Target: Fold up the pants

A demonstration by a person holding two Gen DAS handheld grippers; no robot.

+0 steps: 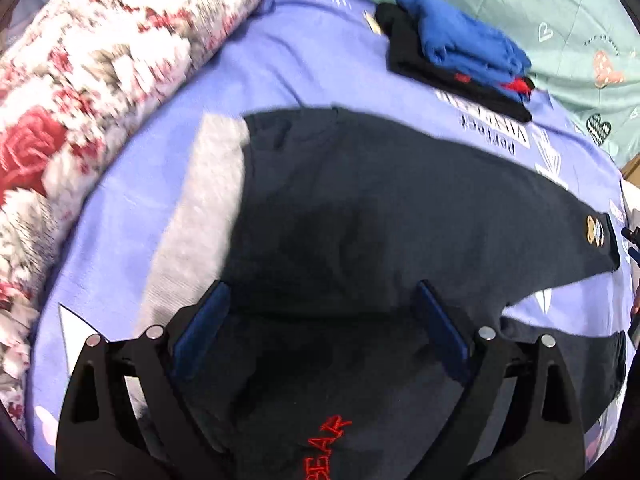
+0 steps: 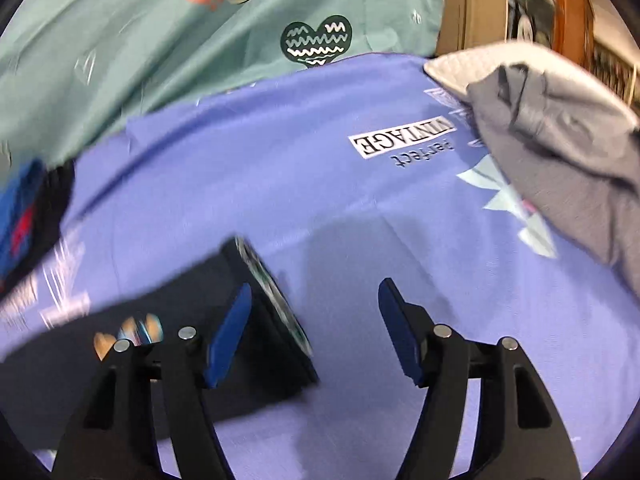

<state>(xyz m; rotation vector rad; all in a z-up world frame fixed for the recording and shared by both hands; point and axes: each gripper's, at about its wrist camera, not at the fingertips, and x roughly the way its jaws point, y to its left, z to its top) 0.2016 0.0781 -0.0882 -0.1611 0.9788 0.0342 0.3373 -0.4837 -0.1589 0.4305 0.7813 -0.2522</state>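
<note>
Both claws stand released: left gripper (image 1: 320,320) over the dark navy fleece pants (image 1: 360,200), right gripper (image 2: 314,330) beside the cuff; grasp the fabric edges evenly.

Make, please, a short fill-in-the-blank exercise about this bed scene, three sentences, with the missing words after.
1. The dark pants lie on a sheet of ____ colour.
2. The folded blue garment rests on a ____ one.
3. The jaws of the right gripper are ____, with nothing between them.

Missing words: purple; black; open
</note>
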